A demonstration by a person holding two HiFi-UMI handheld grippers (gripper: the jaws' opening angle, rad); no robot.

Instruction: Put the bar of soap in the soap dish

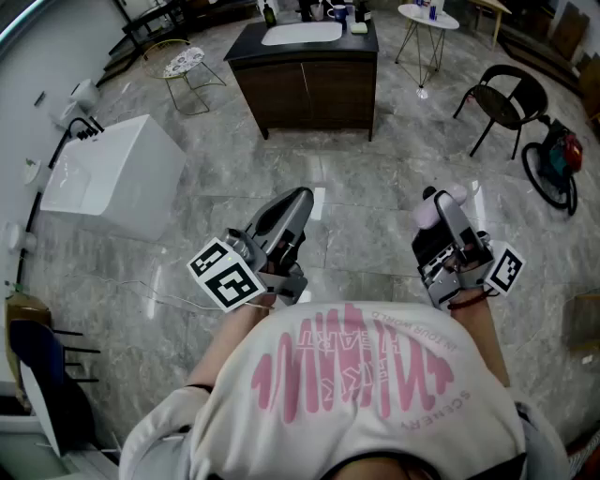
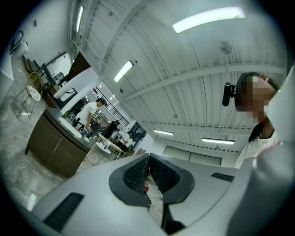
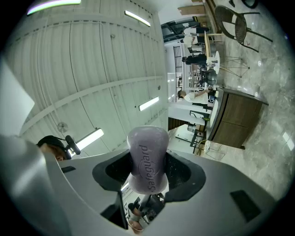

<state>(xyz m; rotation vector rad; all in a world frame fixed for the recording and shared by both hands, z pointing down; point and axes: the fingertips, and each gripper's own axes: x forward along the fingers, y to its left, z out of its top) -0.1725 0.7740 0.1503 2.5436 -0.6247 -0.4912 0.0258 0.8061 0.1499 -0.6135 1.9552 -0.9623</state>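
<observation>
A lilac bar of soap [image 3: 147,159] stands upright between the dark pads of my right gripper [image 3: 147,171], which is shut on it. In the head view the soap [image 1: 427,210] shows as a pale lump at the tip of the right gripper [image 1: 437,204], held at waist height and tilted upward. My left gripper [image 1: 298,201] is beside it on the left, shut with its pads [image 2: 138,174] touching and nothing between them. The dark vanity [image 1: 305,80] with a white sink [image 1: 302,34] stands far ahead. Small items sit on its counter; I cannot tell which is the soap dish.
A white bathtub [image 1: 112,173] stands at the left. To the right is a black chair [image 1: 502,98], with a red and black machine [image 1: 555,159] beyond it. A round white side table [image 1: 427,19] and a wire chair [image 1: 183,66] flank the vanity. Grey marble floor [image 1: 356,187] lies between.
</observation>
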